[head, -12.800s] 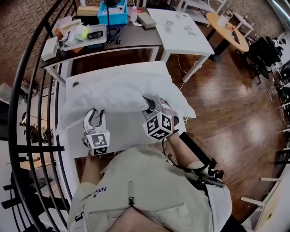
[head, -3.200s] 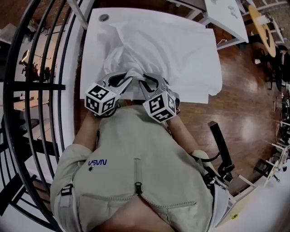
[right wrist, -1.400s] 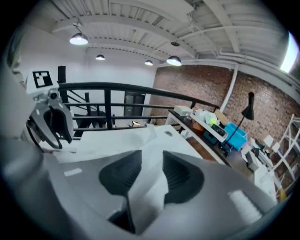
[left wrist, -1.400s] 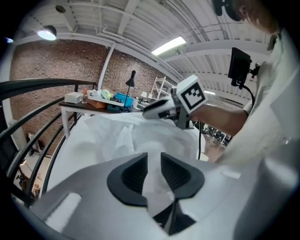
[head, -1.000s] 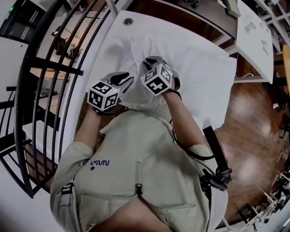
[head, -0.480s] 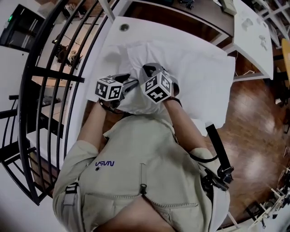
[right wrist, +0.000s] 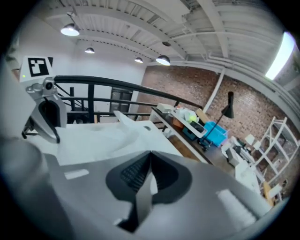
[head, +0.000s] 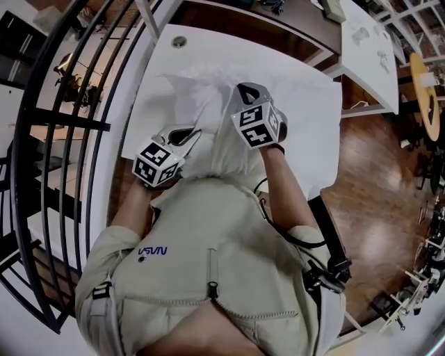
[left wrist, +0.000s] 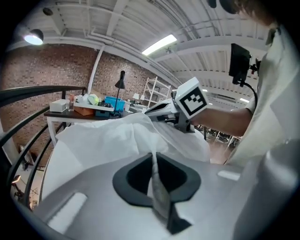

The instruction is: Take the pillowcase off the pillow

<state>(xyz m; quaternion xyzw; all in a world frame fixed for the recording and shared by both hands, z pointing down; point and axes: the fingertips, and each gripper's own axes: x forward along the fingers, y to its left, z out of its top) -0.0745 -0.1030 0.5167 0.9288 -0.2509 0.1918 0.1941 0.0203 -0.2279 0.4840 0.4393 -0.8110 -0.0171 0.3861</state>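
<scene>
left: black railing (head: 69, 119) beside table (head: 201, 42) | right: open floor (head: 375, 174) | far: desk (head: 243, 17) near

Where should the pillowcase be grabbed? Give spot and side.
Grip the pillowcase at its bunched near end, coming from the person's side: there the cloth gathers into a thin fold, which the left tool has just closed on; farther off it lies broad.

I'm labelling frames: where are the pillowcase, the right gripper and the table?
pillowcase (head: 212, 153): head view, bunched middle.
right gripper (right wrist: 150, 157): right gripper view, where its fingertips meet.
table (head: 160, 62): head view, bare left corner.
</scene>
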